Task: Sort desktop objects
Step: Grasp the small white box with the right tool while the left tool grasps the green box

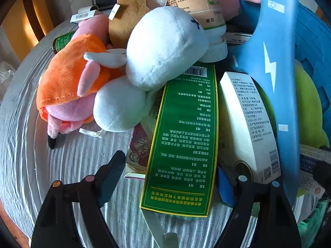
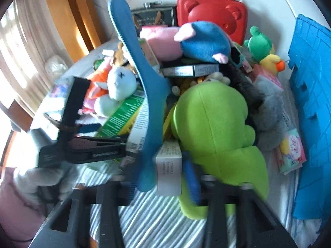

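Desktop clutter lay heaped on the striped cloth (image 1: 62, 165). The right gripper (image 2: 167, 177) had clamped the blue paddle's handle (image 2: 144, 136) beside a white box (image 2: 168, 171) — lifting might drag that box or topple the plush rabbit (image 1: 161, 47). The left gripper (image 1: 171, 177) stood apart astride the green box (image 1: 186, 134), gripping nothing.

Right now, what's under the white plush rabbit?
The white plush rabbit lies partly on the green box and against the orange-and-pink plush. A maroon packet peeks out under the green box. What is directly beneath the rabbit's body is covered.
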Available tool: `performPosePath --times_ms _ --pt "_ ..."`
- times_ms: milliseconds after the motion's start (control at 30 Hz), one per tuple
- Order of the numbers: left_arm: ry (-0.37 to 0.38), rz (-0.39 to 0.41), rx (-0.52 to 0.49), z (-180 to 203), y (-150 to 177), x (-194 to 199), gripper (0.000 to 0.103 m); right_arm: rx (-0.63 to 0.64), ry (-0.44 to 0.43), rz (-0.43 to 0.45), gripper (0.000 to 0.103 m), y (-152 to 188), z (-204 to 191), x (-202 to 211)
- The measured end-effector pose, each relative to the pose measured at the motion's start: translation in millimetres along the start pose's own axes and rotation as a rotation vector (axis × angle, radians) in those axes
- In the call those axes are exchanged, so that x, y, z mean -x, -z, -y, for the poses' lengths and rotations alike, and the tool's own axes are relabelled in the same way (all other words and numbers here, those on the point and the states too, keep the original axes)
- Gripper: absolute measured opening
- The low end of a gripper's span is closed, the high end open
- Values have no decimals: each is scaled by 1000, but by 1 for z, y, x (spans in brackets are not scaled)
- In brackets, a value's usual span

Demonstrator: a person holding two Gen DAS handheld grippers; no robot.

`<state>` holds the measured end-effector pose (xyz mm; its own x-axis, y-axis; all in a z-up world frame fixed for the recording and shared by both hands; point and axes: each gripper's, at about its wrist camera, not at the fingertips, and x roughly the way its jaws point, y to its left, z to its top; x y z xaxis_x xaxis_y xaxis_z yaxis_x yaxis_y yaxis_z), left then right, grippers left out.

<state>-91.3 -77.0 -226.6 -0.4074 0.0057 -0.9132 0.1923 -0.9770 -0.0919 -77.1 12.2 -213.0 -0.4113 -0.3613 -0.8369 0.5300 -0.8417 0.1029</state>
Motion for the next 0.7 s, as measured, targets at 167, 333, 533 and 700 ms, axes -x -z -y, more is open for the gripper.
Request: performPosePath --times_ms 167,333,533,700 --pt "20 65 -36 13 6 39 55 9 9 38 23 -4 2 14" --pt "32 100 -23 17 36 55 54 21 18 117 22 -19 2 45" --pt "50 219 -8 -34 26 77 52 56 51 231 22 -38 2 93" --pt "32 343 -19 -49 6 111 51 60 64 321 22 -49 8 129"
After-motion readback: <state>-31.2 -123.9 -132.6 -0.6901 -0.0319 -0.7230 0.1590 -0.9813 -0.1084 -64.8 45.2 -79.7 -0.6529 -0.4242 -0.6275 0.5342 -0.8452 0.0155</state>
